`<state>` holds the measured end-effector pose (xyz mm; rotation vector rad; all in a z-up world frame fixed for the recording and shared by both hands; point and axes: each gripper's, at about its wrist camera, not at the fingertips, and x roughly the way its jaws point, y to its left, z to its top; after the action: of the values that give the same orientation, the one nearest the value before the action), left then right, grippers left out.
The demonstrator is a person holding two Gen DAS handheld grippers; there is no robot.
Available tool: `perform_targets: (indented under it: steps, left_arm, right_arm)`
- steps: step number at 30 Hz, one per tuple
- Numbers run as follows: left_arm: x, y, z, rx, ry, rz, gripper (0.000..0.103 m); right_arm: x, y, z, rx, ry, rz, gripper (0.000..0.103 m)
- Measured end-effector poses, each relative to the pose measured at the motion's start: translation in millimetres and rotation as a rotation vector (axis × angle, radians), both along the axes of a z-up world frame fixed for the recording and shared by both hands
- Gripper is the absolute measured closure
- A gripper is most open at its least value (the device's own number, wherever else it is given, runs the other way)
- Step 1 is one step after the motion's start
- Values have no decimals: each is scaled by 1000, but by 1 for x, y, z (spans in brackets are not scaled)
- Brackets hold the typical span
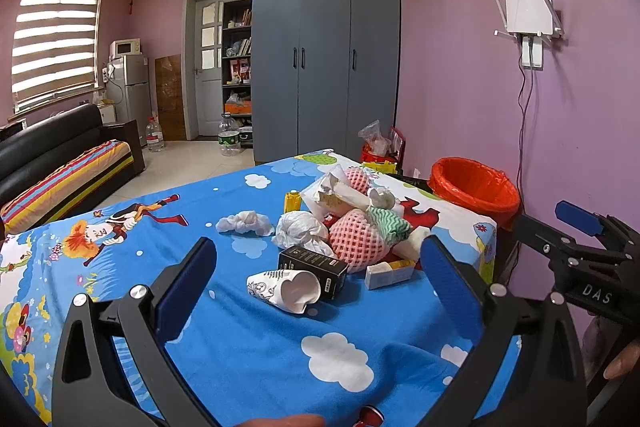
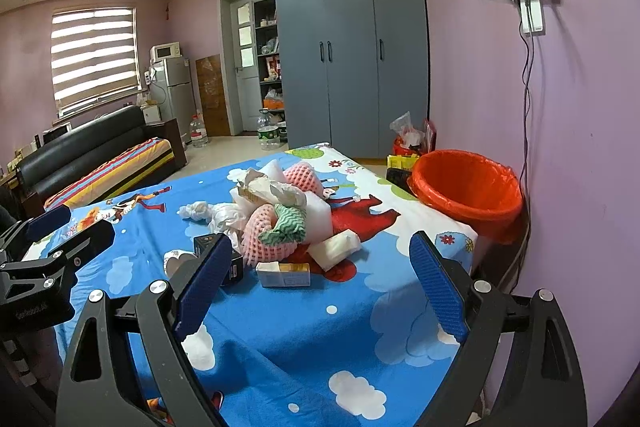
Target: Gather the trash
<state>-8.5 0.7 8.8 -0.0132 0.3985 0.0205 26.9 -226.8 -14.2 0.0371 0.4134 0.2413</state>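
Hovering above the blue sheet (image 1: 256,351), the left gripper (image 1: 320,263) has its fingers spread wide and holds nothing. The right gripper (image 2: 320,267) is spread wide too and also holds nothing. The trash pile (image 1: 344,223) lies on the sheet ahead of both, with a crushed paper cup (image 1: 286,290) nearest. A red bin (image 2: 468,187) stands at the far right, beside the wall.

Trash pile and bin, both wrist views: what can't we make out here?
- Bin inside: in both views the near rim hides the bottom, so its contents cannot be told.
- Black box: right wrist view, mostly behind the right gripper finger; label too small in the left view.
- Crushed paper cup: right view, largely hidden by the same finger.
- Pile underside: items overlap; lower pieces hidden.
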Motion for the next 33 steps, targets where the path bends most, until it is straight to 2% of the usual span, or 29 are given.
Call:
perform_targets:
  steps: [33]
  left_arm:
    - [-1, -1, -5, -5, 16, -13, 5]
  right_arm:
    - [0, -3, 1, 8, 6, -7, 19]
